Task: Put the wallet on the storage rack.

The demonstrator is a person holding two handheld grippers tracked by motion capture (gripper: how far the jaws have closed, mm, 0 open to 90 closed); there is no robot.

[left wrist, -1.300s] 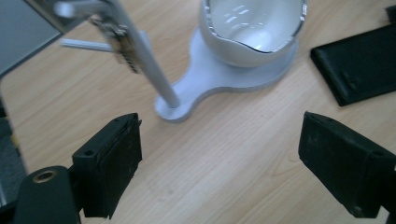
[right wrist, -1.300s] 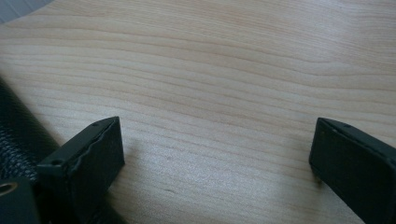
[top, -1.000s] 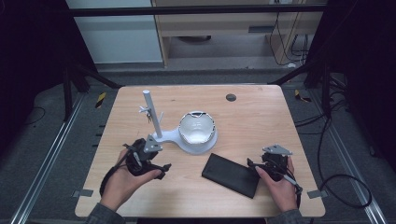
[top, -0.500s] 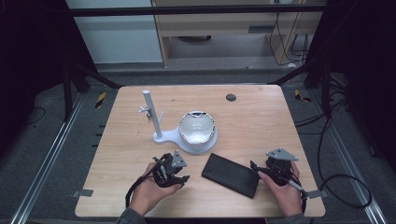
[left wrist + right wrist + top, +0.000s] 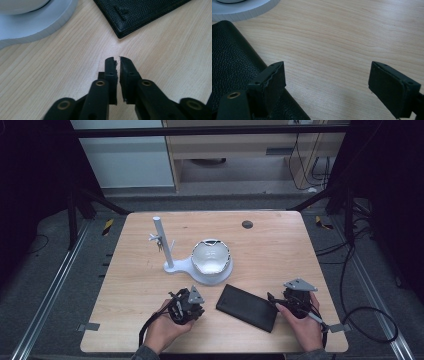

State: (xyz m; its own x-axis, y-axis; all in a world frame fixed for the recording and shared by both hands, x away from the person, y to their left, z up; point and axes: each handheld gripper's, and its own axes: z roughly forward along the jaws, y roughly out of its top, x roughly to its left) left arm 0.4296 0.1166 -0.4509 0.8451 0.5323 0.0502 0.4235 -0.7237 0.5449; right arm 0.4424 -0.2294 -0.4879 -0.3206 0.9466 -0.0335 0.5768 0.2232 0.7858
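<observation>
1. Flat black grained-leather wallet (image 5: 248, 307), oblong, lying on the pale wooden surface (image 5: 280, 250) between the two grippers, just in front of the white round-based stand (image 5: 207, 270).
2. Long axis running diagonally in the high view, from the upper left corner near the stand's base down to the lower right corner beside the right gripper (image 5: 276, 301).
3. From the right gripper (image 5: 327, 82): wallet (image 5: 234, 65) off to the left, its edge passing under the left-hand jaw; bare wood in the gap between the jaws. Jaws spread wide, holding nothing.
4. From the left gripper (image 5: 118, 61): wallet (image 5: 140, 15) ahead and to the right, a corner near but apart from the tips; white stand base (image 5: 37, 22) ahead and to the left. Jaws nearly shut, a thin slit between them, gripping nothing.
5. Nearer of the two, by judgement: the right gripper, already at the wallet's edge; left gripper (image 5: 196, 306) just beside the opposite end, not touching.
6. Likely hinge of the next move: sliding the wide jaws leftward over the wallet's near edge, across its short side.
7. Count: one wallet, one stand with an upright white post (image 5: 163, 242), one white domed piece (image 5: 210, 256) resting on its base, two grippers, one small dark round mark (image 5: 247, 224) on the far part of the surface.
</observation>
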